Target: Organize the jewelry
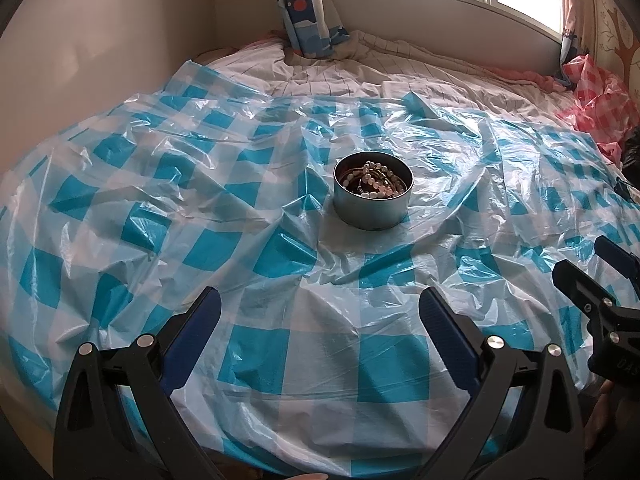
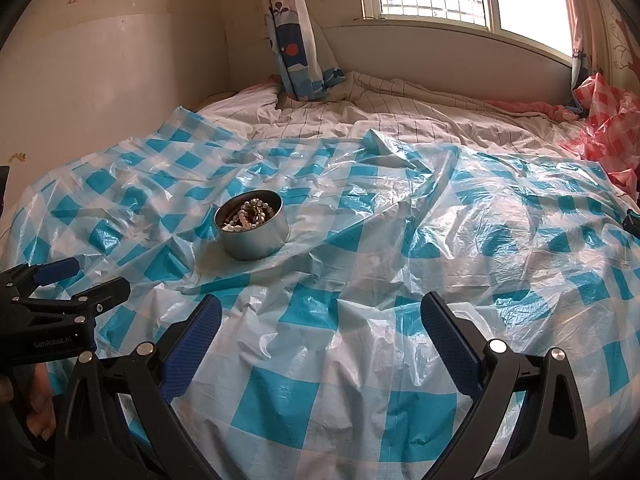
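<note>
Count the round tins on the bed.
1. The round tin sits open on the blue checked plastic sheet, mid-bed, holding bead jewelry. Folds in the bedding could hide others.

Two wrist views, low over the bed, both facing the window wall

Each camera looks forward between its own spread fingers across the checked plastic sheet (image 1: pixel 248 184). Both share the round tin (image 1: pixel 373 200): ahead of the left fingers (image 1: pixel 200 320), ahead and left of the right fingers (image 2: pixel 444 328). Each view catches the other gripper at its edge.

Round metal tin (image 1: pixel 373 208) upright, lidless, holding tangled pearl bead strands (image 1: pixel 378 180), perhaps bracelets
</note>
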Tool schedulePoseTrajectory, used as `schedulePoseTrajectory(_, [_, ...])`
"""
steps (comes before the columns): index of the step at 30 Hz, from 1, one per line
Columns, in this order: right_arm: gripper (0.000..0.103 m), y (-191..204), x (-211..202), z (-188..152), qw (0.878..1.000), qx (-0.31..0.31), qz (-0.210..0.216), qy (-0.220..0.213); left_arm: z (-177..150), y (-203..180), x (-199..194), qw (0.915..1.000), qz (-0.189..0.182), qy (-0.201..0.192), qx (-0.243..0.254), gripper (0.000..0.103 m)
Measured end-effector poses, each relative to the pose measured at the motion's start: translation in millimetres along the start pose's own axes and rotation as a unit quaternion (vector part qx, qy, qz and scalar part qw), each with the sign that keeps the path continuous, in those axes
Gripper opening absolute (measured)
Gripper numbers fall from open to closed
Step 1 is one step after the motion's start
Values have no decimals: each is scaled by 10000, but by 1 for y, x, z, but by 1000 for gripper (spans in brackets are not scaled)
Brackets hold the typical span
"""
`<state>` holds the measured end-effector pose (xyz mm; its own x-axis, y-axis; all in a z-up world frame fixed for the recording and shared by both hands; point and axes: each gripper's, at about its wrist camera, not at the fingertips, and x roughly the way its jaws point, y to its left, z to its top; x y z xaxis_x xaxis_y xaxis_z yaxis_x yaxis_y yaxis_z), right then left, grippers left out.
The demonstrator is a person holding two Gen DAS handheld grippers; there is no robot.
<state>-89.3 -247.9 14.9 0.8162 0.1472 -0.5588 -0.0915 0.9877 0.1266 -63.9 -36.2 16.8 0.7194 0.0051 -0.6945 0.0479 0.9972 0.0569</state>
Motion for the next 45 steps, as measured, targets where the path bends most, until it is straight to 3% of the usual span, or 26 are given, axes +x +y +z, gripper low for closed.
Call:
schedulePoseTrajectory(30, [95,0,1,2,10000,-20,-4,21,2,12,1,9999,-3,87,-76,95])
schedulePoseTrajectory(39, [95,0,1,3,10000,-21,-5,28,6,23,-2,9986,-433,7,-298,95])
schedulePoseTrajectory(45, [95,-2,3,3,10000,62,38,5,9,19,2,9995,-179,49,-262,95])
